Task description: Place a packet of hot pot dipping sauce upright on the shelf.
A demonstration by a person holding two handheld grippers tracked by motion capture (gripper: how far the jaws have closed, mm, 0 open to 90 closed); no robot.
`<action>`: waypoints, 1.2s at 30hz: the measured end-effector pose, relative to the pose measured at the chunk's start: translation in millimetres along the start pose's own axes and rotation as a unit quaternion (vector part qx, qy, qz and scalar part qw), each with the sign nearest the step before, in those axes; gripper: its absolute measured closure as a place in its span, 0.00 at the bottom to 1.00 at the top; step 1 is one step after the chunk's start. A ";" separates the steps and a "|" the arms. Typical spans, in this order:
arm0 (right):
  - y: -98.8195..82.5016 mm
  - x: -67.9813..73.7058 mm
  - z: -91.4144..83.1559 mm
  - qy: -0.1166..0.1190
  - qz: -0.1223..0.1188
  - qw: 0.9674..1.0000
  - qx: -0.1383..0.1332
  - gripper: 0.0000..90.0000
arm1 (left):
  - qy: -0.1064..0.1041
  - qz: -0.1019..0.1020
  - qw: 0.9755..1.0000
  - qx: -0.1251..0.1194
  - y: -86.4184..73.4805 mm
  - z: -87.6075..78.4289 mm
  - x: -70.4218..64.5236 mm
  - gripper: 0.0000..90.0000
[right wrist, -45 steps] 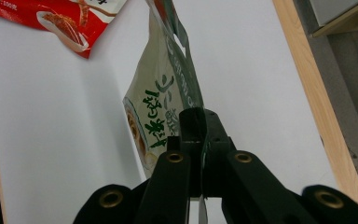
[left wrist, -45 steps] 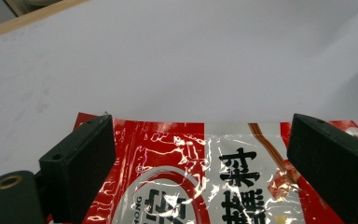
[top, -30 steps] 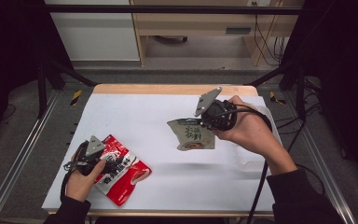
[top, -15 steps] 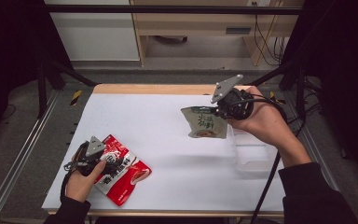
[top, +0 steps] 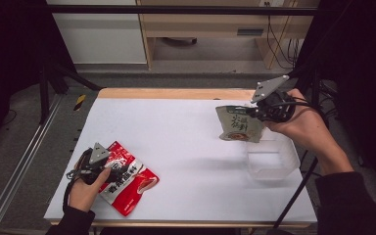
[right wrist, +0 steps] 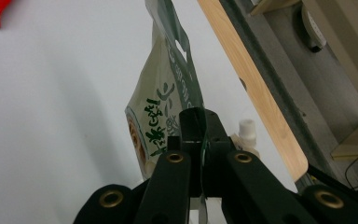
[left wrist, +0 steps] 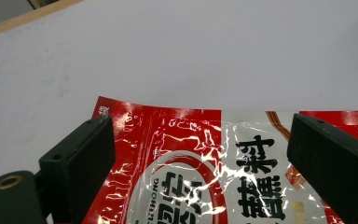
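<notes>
Overhead first, we see the right gripper (top: 260,113) raised at the far right of the white table (top: 186,142), its jaws pinched together on the top edge of a pale green pouch (top: 239,125). The pouch hangs down from the jaws, clear of the table, with its lower edge over the far rim of a clear plastic tub (top: 271,160) that sits just below and to the near side of the jaws. At the near left, our left gripper (top: 108,169) rests low on the table with a red pouch (top: 129,178) lying flat under and ahead of its jaws.

Next, from the left gripper view, we look along two black jaws standing wide apart, one at each side, with nothing pressed between them. The red pouch (left wrist: 200,163) lies on the white surface in the gap between them and runs out past both, its far edge a little beyond the tips; whether the jaws touch its film we cannot tell.

Lastly, in the right gripper view, the jaws meet tightly on the dark green seal strip of the green pouch (right wrist: 161,107), which stands on edge beyond the tips. A small white spout (right wrist: 246,127) peeps out just past the right-hand jaw.
</notes>
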State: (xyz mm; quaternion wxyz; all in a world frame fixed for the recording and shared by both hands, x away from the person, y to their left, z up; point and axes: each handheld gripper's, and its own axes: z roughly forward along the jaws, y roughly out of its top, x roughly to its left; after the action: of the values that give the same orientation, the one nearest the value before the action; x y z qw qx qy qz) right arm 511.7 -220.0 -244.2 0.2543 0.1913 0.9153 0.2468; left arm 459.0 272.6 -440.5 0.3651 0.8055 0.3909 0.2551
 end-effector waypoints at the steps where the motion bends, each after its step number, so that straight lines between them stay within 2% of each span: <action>1: 0.0 0.0 0.0 0.000 0.000 1.000 0.000 1.00 | 0.000 0.000 1.000 0.000 0.0 0.0 0.0 0.09; 4: -15.3 -7.7 -1.2 -0.009 0.012 1.000 0.000 1.00 | 0.003 -0.002 1.000 -0.001 -0.4 -0.5 1.1 0.09; 9: -28.4 -17.6 -0.5 -0.013 0.019 1.000 0.002 1.00 | 0.006 -0.007 1.000 -0.001 -1.6 -2.0 3.3 0.09; 12: -38.7 -24.8 -1.3 -0.026 0.030 0.999 0.005 1.00 | 0.005 -0.009 1.000 -0.002 -2.4 -2.8 4.3 0.09; 13: -48.1 -29.0 -1.7 -0.026 0.031 0.999 0.001 1.00 | 0.005 -0.009 1.000 -0.001 -2.6 -2.1 4.7 0.09; 20: -72.2 -45.6 3.9 -0.026 0.030 0.999 -0.003 1.00 | 0.003 -0.005 1.000 0.001 -2.3 -0.8 3.6 0.08; 26: -78.2 -52.8 9.5 -0.022 0.031 0.999 -0.008 1.00 | 0.009 -0.011 1.000 0.000 -2.6 -1.2 4.8 0.08; 34: -86.6 -60.8 19.9 -0.012 0.025 1.000 0.001 1.00 | 0.010 -0.011 1.000 0.000 -2.5 -0.8 4.9 0.08; 36: -91.1 -64.2 25.6 -0.009 0.030 1.000 0.000 1.00 | 0.011 -0.011 1.000 0.000 -2.6 -0.9 5.2 0.08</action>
State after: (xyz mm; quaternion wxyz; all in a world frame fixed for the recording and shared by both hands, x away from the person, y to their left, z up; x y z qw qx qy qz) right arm 556.7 -314.8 -289.5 0.2551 0.2206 0.9070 0.2523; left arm 460.1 278.3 -441.4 0.3633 0.7985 0.4036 0.2601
